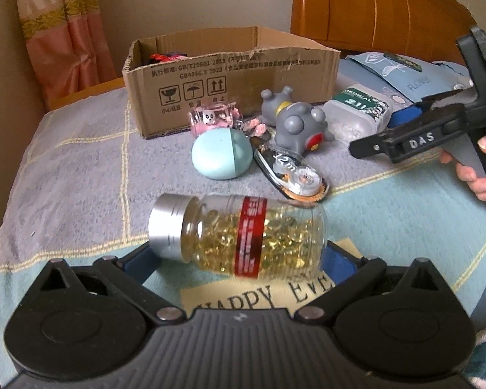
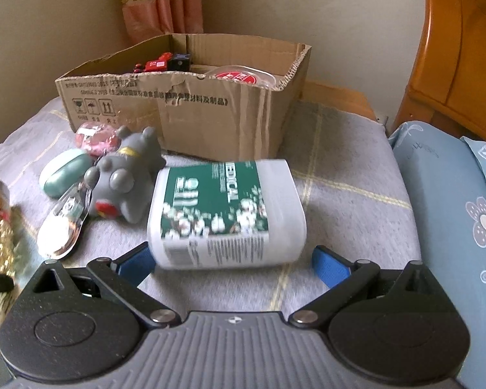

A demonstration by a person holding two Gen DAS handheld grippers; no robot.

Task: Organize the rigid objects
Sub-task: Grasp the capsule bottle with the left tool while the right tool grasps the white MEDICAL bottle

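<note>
A clear bottle of yellow capsules (image 1: 243,235) with a silver cap lies on its side on the bed. My left gripper (image 1: 239,261) is open, its blue pads at the bottle's two ends. A white medical cotton-swab box (image 2: 225,214) with a green label lies between the open blue pads of my right gripper (image 2: 233,262). The right gripper also shows in the left wrist view (image 1: 405,129). A cardboard box (image 1: 230,77) stands behind, holding a few small items.
A grey toy (image 1: 295,120), a teal egg-shaped case (image 1: 222,154), a correction tape (image 1: 295,175) and a pink trinket (image 1: 214,118) lie before the box. A blue pillow (image 2: 453,210) lies at right. A wooden headboard (image 1: 388,6) stands behind.
</note>
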